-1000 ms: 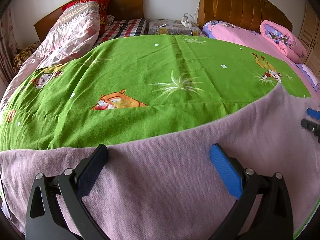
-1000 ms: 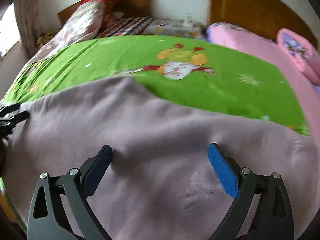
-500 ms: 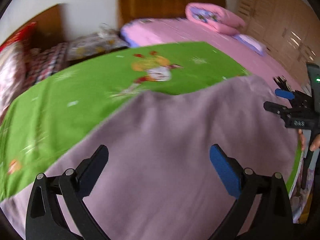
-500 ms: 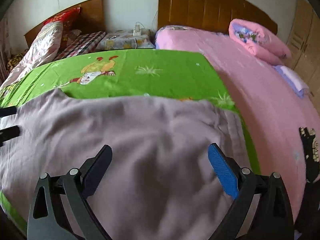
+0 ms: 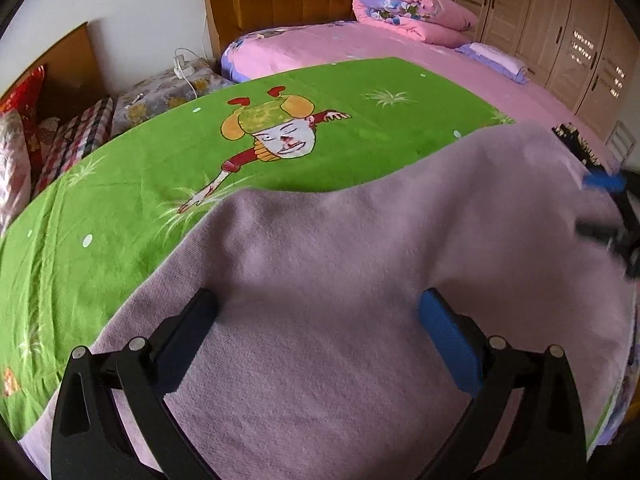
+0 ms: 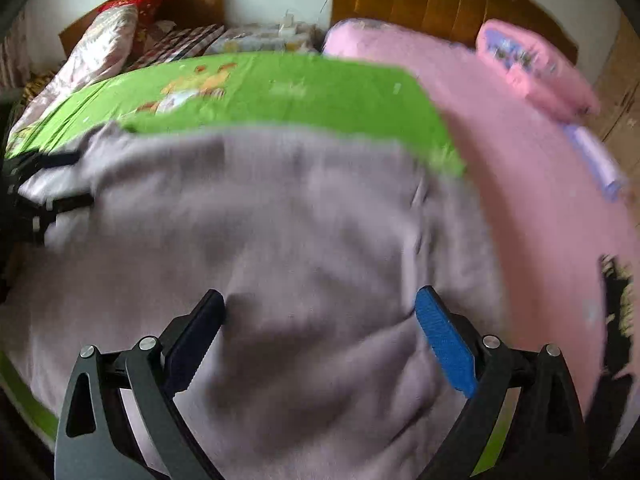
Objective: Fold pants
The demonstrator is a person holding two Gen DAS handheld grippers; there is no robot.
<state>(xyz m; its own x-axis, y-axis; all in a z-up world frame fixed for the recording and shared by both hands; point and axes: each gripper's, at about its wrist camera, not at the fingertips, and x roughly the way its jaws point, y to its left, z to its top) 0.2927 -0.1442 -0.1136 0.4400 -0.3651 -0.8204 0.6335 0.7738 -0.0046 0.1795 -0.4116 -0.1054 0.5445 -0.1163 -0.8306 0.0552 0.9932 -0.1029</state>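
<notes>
Here the left gripper (image 5: 318,334) hangs with jaws spread wide, holding nothing, low over the pants (image 5: 360,280). The right gripper (image 6: 320,334) is likewise spread wide and empty over the same cloth; its view is blurred, so finer creases cannot be read. The pants, a pale mauve knit, lie spread flat on the green sheet (image 5: 160,160), filling its near edge, with the cartoon print just beyond them. Likely they are laid out this way so an edge can be pinched and carried across. Beside the sheet runs a pink bed (image 5: 400,44), a rolled quilt (image 5: 416,16) at its head.
</notes>
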